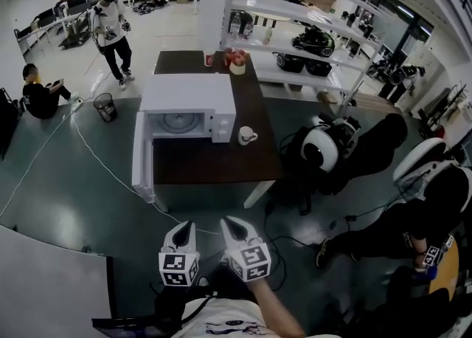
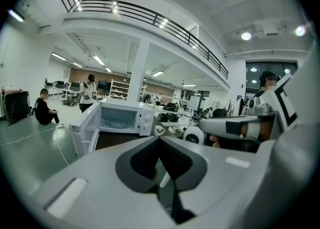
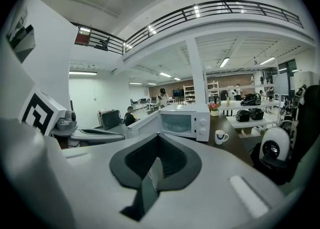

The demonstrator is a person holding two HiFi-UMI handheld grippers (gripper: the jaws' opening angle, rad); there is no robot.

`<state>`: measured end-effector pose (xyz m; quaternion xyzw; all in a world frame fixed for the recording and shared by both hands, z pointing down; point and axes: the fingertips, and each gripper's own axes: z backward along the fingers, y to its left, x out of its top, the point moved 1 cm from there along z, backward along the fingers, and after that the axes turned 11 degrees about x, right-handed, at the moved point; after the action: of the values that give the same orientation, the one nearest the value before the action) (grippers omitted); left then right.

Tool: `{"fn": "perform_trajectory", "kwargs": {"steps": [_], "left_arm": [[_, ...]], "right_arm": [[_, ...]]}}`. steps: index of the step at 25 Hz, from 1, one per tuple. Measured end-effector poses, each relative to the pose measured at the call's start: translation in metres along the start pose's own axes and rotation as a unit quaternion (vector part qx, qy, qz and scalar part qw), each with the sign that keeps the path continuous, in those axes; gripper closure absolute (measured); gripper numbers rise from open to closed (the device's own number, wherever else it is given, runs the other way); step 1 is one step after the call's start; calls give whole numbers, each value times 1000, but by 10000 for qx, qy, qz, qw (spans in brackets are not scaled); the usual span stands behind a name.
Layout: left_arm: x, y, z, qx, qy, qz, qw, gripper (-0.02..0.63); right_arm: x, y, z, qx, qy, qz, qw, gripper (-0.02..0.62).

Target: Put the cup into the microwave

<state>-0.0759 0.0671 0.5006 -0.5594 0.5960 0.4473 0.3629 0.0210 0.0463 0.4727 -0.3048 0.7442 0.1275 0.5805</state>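
Clenched on nothing, my left gripper (image 1: pixel 185 226) and right gripper (image 1: pixel 228 221) each had their jaws pressed together, which both gripper views confirmed. I saw the cup (image 1: pixel 245 135) standing upright near the right edge of the table (image 1: pixel 214 165), just beside the microwave (image 1: pixel 188 97). Its door (image 1: pixel 142 153) hung open past the table's left edge. A flower pot (image 1: pixel 237 63) sat at the far edge. A white cable (image 1: pixel 110 170) crossed the floor off the near-left corner. My grippers hovered side by side, well short of the near edge, pointing toward the table and tipped slightly down.
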Motion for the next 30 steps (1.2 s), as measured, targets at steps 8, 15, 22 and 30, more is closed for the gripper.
{"fn": "perform_trajectory", "kwargs": {"steps": [8, 15, 22, 30], "left_arm": [[39, 10, -53, 429, -133, -110, 9989, 607], [69, -3, -102, 600, -301, -254, 9974, 606], [63, -25, -133, 567, -36, -404, 9976, 606], [62, -22, -150, 610, 155, -428, 9971, 606]], "right_arm": [[34, -40, -43, 449, -163, 327, 9983, 594], [60, -89, -55, 521, -407, 292, 9974, 594], [49, -130, -59, 512, -346, -18, 9981, 594], [38, -142, -72, 543, -203, -279, 9979, 594]]}}
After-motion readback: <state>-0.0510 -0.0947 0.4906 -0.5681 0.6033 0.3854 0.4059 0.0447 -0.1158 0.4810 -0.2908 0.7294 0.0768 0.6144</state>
